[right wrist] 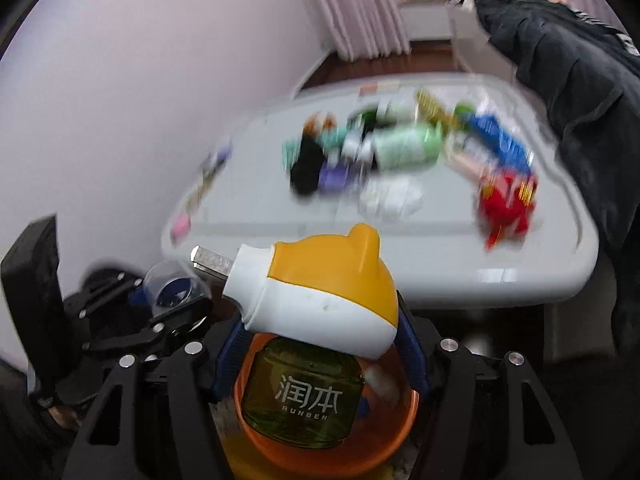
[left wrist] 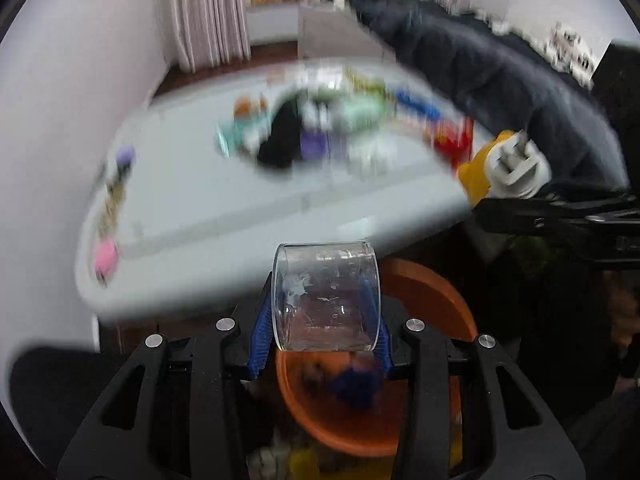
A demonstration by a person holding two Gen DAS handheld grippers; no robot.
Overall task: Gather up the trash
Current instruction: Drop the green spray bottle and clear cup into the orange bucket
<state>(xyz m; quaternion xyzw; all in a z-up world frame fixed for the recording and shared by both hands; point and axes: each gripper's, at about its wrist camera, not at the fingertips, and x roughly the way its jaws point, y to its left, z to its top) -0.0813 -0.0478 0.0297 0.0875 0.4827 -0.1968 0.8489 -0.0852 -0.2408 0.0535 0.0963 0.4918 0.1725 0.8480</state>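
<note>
My left gripper (left wrist: 322, 312) is shut on a clear plastic cup (left wrist: 326, 296), held on its side above an orange bin (left wrist: 424, 304). My right gripper (right wrist: 320, 320) is shut on a yellow-and-white plug-in mosquito repeller (right wrist: 320, 288) with a green liquid bottle (right wrist: 302, 396), held over the orange bin (right wrist: 332, 448). The repeller also shows at the right of the left wrist view (left wrist: 502, 166), and the left gripper with the cup shows at the left of the right wrist view (right wrist: 172, 286). Blurred trash lies on the white table (left wrist: 224, 208).
On the white table (right wrist: 440, 248) lie a red wrapper (right wrist: 504, 208), a blue packet (right wrist: 500, 140), a green bottle (right wrist: 404, 146), a black item (right wrist: 306, 168) and white crumpled paper (right wrist: 390, 198). A dark jacket (right wrist: 580, 80) hangs at the right. The wall is at the left.
</note>
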